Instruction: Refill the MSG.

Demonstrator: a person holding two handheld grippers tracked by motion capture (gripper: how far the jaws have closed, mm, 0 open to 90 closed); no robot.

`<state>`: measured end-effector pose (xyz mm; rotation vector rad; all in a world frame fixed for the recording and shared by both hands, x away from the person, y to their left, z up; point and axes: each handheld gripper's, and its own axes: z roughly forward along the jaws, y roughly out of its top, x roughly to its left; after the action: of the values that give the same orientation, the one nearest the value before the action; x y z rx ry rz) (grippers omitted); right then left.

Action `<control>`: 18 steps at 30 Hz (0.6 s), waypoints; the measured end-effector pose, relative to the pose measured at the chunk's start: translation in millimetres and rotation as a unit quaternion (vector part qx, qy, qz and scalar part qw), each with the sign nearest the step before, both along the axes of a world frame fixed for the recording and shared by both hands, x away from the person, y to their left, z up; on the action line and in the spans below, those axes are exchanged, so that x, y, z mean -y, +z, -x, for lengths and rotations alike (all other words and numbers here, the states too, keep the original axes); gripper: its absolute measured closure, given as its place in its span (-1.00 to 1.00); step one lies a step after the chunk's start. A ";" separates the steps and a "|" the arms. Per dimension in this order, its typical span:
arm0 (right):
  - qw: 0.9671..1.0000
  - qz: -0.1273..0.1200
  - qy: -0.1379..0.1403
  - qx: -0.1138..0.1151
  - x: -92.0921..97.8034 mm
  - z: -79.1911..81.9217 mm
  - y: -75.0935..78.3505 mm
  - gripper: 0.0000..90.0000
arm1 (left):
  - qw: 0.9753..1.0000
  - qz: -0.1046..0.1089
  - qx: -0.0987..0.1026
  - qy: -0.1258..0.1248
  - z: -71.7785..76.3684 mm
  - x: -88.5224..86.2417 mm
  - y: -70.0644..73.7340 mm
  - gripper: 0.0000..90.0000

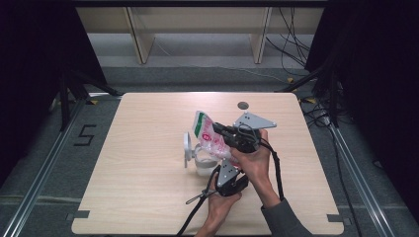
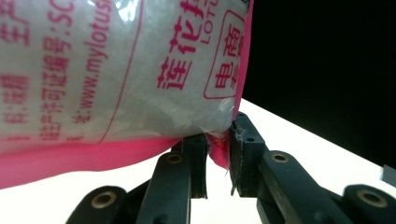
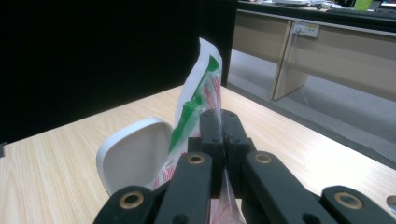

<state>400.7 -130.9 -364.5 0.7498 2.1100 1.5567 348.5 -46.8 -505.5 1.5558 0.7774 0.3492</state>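
Both grippers are pinching a pink-printed plastic pouch [image 1: 208, 136] above the white lidded container [image 1: 198, 159]: the right gripper [image 3: 223, 128] is clamping its edge, the left gripper [image 2: 218, 154] its bottom corner. The pouring step seems in hand; next, tipping the pouch's open end over the container.

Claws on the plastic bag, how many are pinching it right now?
2. The left claw pinches the plastic bag at its pink bottom corner; the right claw is clamped on its edge, above the white container.

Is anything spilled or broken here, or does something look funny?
Nothing looks spilled or broken. The odd part is the bag: it hangs tilted in the air above the white container, whose lid stands open. The right claw pinches its edge and the left claw its pink corner.
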 end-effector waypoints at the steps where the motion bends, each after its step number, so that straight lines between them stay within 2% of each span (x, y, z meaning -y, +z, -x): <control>1: 1.000 0.004 0.003 0.003 -0.7 -0.8 -0.7 1.00 | 1.000 0.000 0.000 0.000 -0.2 0.4 -0.2 0.73; 2: 1.000 0.000 -0.007 -0.009 -1.6 1.0 -1.4 1.00 | 1.000 -0.007 0.000 -0.001 -0.5 0.3 -0.3 0.73; 3: 1.000 -0.004 -0.007 -0.016 -1.7 1.3 -1.9 1.00 | 1.000 -0.001 -0.001 0.001 -0.6 0.5 -0.3 0.73; 5: 1.000 -0.003 -0.009 -0.006 -1.0 1.0 -1.3 1.00 | 1.000 0.002 0.001 0.000 -0.2 0.2 0.3 0.73; 7: 1.000 -0.006 -0.005 -0.009 -0.5 1.0 -0.2 1.00 | 1.000 0.000 0.002 -0.001 -0.2 0.1 0.7 0.73; 9: 1.000 -0.004 -0.012 -0.010 -0.9 1.9 -0.6 1.00 | 1.000 0.001 -0.001 -0.002 -0.1 1.0 0.1 0.73; 10: 1.000 0.001 -0.010 -0.008 -0.7 0.9 -1.3 1.00 | 1.000 -0.005 0.001 -0.002 -0.3 0.9 -0.6 0.73; 11: 1.000 0.001 -0.012 -0.014 -1.0 1.3 -1.9 1.00 | 1.000 -0.002 0.001 0.000 -0.5 1.0 -0.8 0.73; 12: 1.000 -0.006 -0.009 -0.007 -1.7 0.2 -3.1 1.00 | 1.000 0.000 -0.001 0.000 -0.5 0.8 -0.4 0.73; 14: 1.000 -0.005 -0.006 -0.006 -0.7 0.1 -1.8 1.00 | 1.000 0.003 0.000 0.000 -0.2 0.6 0.4 0.73; 15: 1.000 -0.001 -0.001 0.002 -0.9 -0.6 -1.3 1.00 | 1.000 0.003 0.001 0.000 -0.1 0.7 0.4 0.73; 16: 1.000 0.002 -0.009 0.002 -0.8 0.2 -1.1 1.00 | 1.000 0.003 0.000 0.001 -0.1 1.0 0.2 0.73; 17: 1.000 0.000 -0.006 -0.007 -1.3 0.6 -1.5 1.00 | 1.000 -0.004 -0.001 -0.002 -0.7 0.6 -0.2 0.73; 18: 1.000 0.001 -0.005 -0.009 -2.4 0.7 -3.1 1.00 | 1.000 -0.001 -0.001 0.000 -0.6 0.8 -0.3 0.73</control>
<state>400.0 -128.5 -367.6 0.7752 2.1169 1.5483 349.1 -47.7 -505.8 1.5574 0.7796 0.3480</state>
